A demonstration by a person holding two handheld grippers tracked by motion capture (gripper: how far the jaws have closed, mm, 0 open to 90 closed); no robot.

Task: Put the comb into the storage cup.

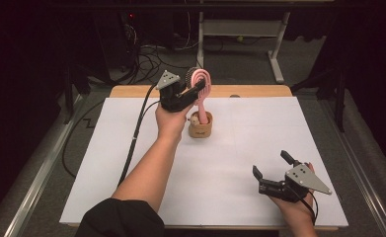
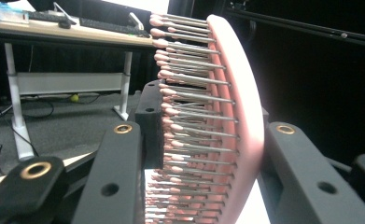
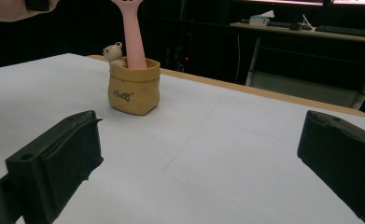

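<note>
A pink hairbrush (image 1: 201,84) stands upright with its handle in a small tan sack-shaped holder (image 1: 200,126) near the table's far middle. My left gripper (image 1: 193,89) is shut on the brush head; in the left gripper view the bristles (image 2: 189,126) and pink back (image 2: 245,116) sit between the two black jaws. A little bear figure (image 3: 111,52) pokes out of the holder (image 3: 134,87) beside the handle (image 3: 133,32). My right gripper (image 1: 272,165) rests open at the near right, nothing between its fingers (image 3: 59,158).
A white sheet (image 1: 131,163) covers the wooden table (image 1: 131,92). A black cable (image 1: 134,138) trails from the left gripper over the table's left side. Beyond the far edge are floor cables and a white desk frame (image 1: 277,49).
</note>
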